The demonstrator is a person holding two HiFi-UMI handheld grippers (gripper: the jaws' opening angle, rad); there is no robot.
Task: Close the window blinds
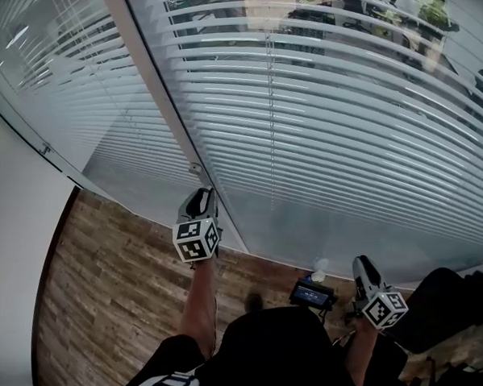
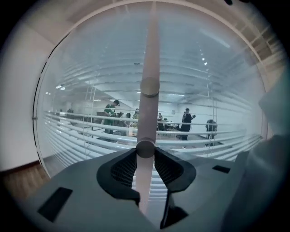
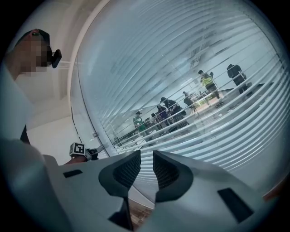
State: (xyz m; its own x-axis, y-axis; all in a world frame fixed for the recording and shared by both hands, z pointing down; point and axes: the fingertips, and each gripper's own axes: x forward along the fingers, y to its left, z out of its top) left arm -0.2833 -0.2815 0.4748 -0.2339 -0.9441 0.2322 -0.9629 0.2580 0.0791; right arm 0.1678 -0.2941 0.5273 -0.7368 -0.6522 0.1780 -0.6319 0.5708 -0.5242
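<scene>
Blinds (image 1: 327,127) behind glass (image 1: 308,225) — left tongs (image 2: 145,158) tight on knob (image 2: 146,147), right tongs (image 3: 147,158) ajar

I see brown wood-plank flooring (image 1: 109,292) near me, a plain white wall (image 1: 17,232) on the left and a tall glass partition (image 1: 308,225) ahead; far beyond it, a brightly lit office (image 2: 172,129).

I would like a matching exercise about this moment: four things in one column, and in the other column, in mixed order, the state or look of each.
1. left gripper
2. right gripper
3. blind slats
4. floor

A. wood pattern
B. empty, jaws slightly apart
C. closed on a round knob
D. tilted open, people visible behind

Pairs: 1-C, 2-B, 3-D, 4-A.
</scene>
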